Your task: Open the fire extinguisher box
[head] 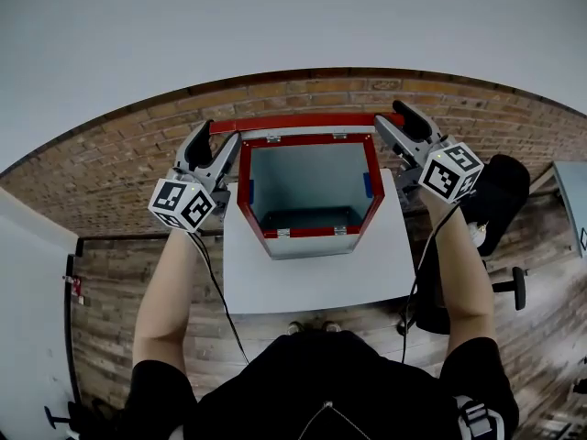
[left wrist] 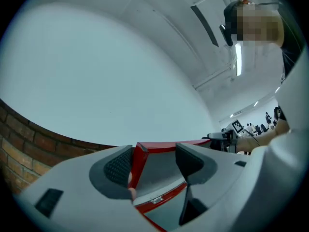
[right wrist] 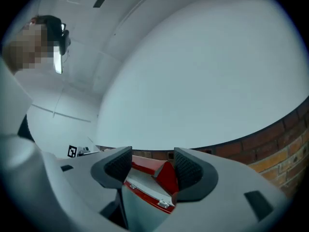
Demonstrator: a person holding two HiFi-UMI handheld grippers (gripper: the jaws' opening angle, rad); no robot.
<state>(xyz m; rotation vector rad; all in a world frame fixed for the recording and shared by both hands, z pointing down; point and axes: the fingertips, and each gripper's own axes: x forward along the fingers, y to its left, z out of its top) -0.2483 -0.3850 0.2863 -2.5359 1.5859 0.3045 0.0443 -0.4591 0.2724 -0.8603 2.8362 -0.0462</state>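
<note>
The red fire extinguisher box stands on a white table with its lid swung up at the back and its grey inside showing. My left gripper is at the lid's left corner. In the left gripper view the lid's red edge lies between the jaws of the left gripper, close to the left pad, with a gap to the right pad. My right gripper is at the lid's right corner. There the red corner sits between the wide jaws of the right gripper, near the right pad.
The table stands on a brick-patterned floor. A black chair is just right of the table, by my right arm. A white door or panel is at the far left. Cables hang from both grippers.
</note>
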